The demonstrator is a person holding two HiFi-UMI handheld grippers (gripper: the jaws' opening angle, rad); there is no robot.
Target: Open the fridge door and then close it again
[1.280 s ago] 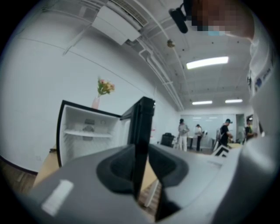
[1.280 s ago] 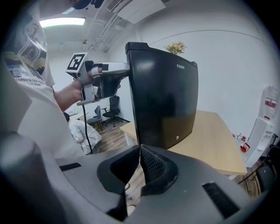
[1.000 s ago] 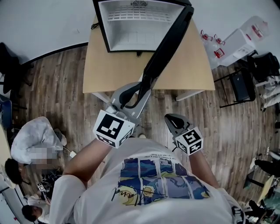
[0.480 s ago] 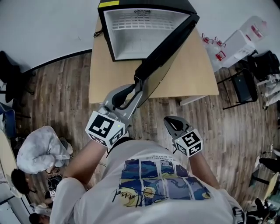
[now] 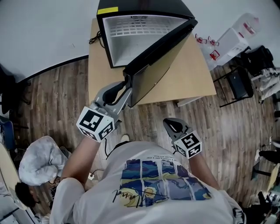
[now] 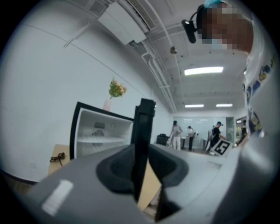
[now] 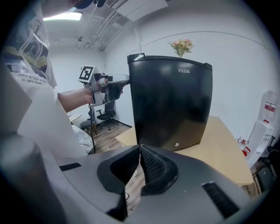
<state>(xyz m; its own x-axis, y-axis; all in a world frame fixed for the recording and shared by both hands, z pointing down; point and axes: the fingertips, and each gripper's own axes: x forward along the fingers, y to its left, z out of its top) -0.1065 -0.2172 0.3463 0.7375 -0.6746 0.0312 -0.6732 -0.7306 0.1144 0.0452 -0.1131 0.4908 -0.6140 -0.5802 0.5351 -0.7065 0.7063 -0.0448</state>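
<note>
- Wooden table (image 5: 192, 74), fridge standing at its far end.
- Small black fridge (image 5: 144, 6), white interior and shelf exposed.
- Glossy black fridge door (image 5: 162, 61) partly open, hinged on the right in the head view.
- Jaws of left gripper (image 5: 127, 85) clamped on the door's free edge.
- Jaws of right gripper (image 5: 171, 124) pressed together, empty, well apart from the door.

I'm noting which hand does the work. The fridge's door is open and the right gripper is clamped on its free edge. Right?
No: it is the left gripper that is clamped on the free edge of the open fridge door. The left gripper view shows that edge between its jaws. The right gripper is apart from the door, with its jaws together on nothing.
</note>
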